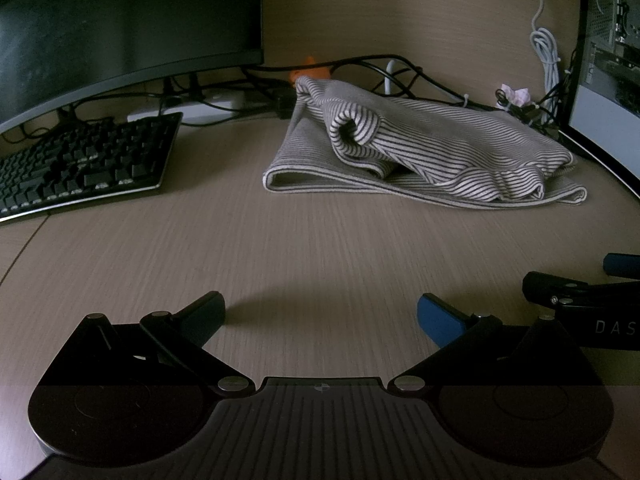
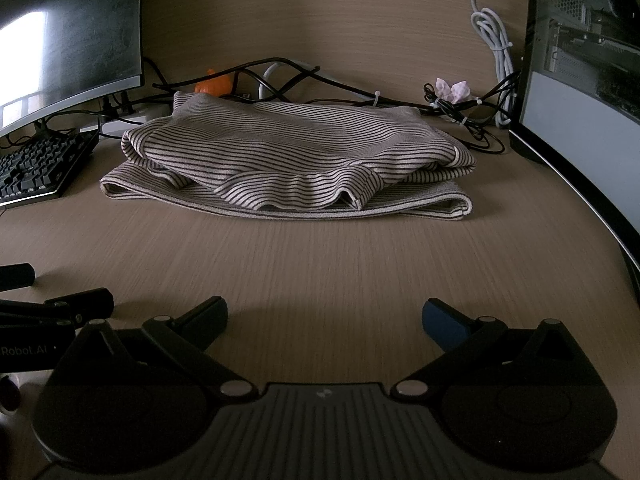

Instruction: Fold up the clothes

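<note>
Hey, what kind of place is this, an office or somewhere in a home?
Probably a computer desk, home or office unclear: a monitor, a keyboard and a PC case surround a striped garment on the wooden desk.

Both tongs, left and right, are black with ribbed bodies, silver screws and blue fingertip pads.

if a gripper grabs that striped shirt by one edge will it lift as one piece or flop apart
The striped shirt looks soft and loosely stacked, so its layers would probably sag and unfold. The ruffled front edge suggests thin, limp fabric, likely light.
</note>
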`<state>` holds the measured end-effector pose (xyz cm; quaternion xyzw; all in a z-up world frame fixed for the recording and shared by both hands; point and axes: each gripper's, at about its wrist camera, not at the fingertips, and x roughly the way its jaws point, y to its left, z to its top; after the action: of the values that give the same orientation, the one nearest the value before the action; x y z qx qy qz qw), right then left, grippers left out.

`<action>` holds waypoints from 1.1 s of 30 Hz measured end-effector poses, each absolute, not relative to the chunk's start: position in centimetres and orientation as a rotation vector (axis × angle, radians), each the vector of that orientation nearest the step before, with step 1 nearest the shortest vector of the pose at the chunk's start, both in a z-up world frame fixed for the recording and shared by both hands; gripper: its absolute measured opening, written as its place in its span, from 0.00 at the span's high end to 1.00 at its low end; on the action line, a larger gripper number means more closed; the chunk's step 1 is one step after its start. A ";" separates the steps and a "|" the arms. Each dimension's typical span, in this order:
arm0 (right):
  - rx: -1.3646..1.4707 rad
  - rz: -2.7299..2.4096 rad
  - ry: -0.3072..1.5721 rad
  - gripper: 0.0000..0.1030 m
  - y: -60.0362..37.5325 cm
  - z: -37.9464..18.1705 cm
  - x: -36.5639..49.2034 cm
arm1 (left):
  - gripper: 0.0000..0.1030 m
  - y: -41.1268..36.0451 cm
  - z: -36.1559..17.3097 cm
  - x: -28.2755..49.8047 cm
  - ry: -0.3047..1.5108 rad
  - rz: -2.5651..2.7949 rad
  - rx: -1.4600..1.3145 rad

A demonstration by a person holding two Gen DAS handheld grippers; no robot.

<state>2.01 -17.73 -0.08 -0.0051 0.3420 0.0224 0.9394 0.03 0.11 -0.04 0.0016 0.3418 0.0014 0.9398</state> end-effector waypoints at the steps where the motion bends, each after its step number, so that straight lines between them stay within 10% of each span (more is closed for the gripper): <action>1: -0.010 0.046 0.698 0.00 -17.7 -0.1 2.0 | 0.00 0.1 0.0 0.0 0.698 0.003 0.003; 33: -0.005 0.033 0.699 0.00 -17.5 0.0 2.1 | 0.00 0.0 -0.1 0.0 0.698 0.010 0.007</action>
<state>2.11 -17.50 -0.04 -0.0026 0.3426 0.0161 0.9393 0.05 -0.05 -0.10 0.0033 0.3421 0.0051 0.9397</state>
